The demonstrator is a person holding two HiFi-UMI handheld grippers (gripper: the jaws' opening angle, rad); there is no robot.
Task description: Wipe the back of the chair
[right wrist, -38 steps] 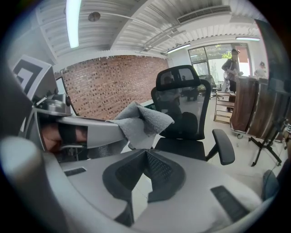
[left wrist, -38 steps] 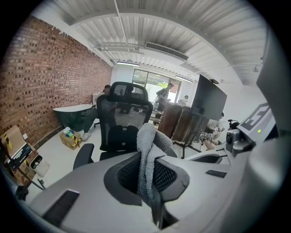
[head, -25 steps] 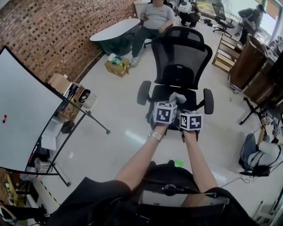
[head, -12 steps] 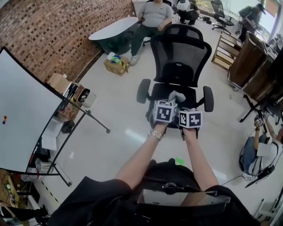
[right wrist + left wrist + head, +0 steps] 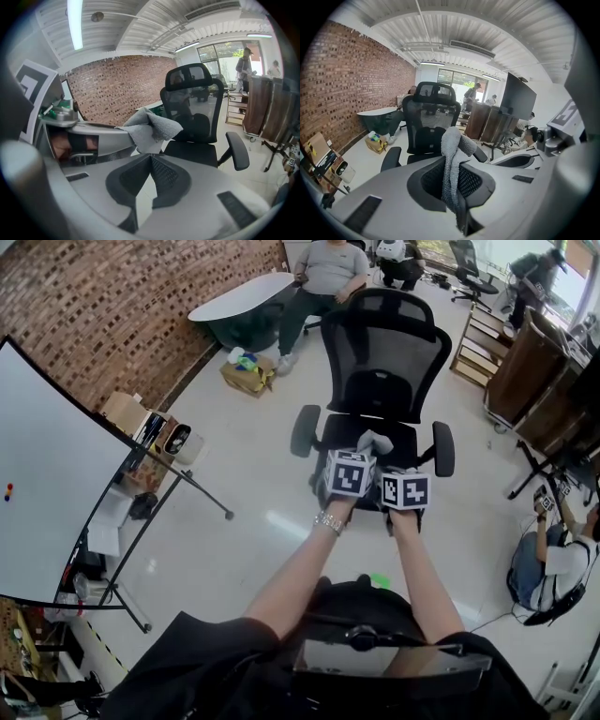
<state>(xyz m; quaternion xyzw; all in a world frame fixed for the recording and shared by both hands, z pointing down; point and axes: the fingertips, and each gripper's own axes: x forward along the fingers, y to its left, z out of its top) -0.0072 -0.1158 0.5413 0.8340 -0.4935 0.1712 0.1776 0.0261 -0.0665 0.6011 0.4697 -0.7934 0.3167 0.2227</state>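
The chair back [image 5: 392, 348] stands straight up ahead of you, past the seat. Your left gripper [image 5: 457, 183] pinches a grey cloth [image 5: 451, 147]. Your right gripper [image 5: 151, 161], just beside it, is closed on nothing.

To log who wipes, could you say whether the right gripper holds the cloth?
No, the cloth sits clamped in the left gripper; the right gripper is shut, empty.

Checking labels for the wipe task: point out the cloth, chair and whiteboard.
cloth [image 5: 450, 159], left gripper view, middle of the hanging fold
chair [image 5: 389, 338], head view, mesh backrest
whiteboard [image 5: 47, 474], head view, bare white face
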